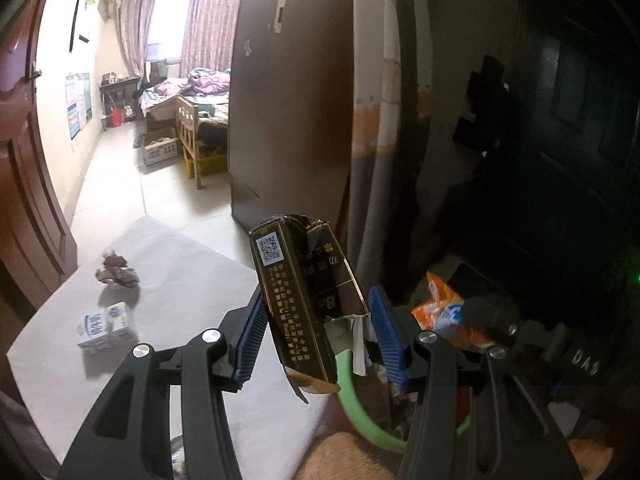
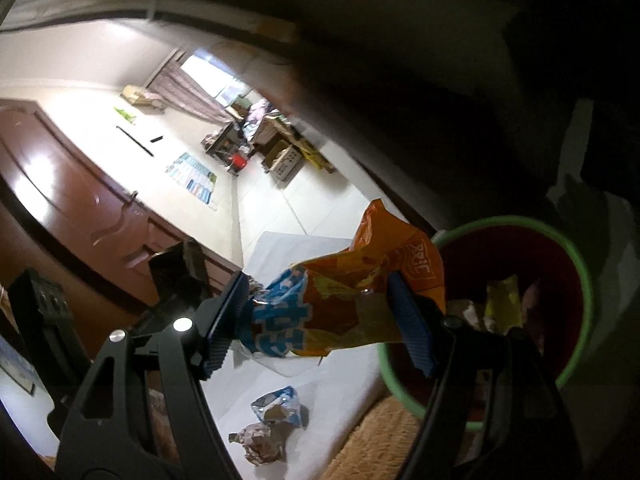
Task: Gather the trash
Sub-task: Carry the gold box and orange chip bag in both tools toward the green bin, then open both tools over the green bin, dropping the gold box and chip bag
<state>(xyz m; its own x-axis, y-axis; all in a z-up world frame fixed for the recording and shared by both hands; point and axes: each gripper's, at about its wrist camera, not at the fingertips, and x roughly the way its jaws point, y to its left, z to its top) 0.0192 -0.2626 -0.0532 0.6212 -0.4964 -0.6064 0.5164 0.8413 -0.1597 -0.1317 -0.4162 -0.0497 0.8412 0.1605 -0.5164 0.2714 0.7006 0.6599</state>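
Observation:
In the left wrist view my left gripper (image 1: 318, 332) is shut on a torn black cigarette pack (image 1: 294, 304) with gold print and a QR label. It hangs over the near rim of a green-rimmed bin (image 1: 360, 414). To its right I see the orange snack bag (image 1: 438, 312). In the right wrist view my right gripper (image 2: 320, 316) is shut on that orange and blue snack bag (image 2: 360, 292), just left of the bin (image 2: 582, 280). A yellow wrapper (image 2: 504, 300) and other scraps lie inside the bin.
A white sheet (image 1: 192, 280) covers the floor. On it lie a crumpled brown wrapper (image 1: 118, 272) and a small milk carton (image 1: 106, 324); the right wrist view shows a blue-silver wrapper (image 2: 280, 404). A wooden door (image 1: 24, 200) stands left and a brown cabinet (image 1: 292, 100) behind.

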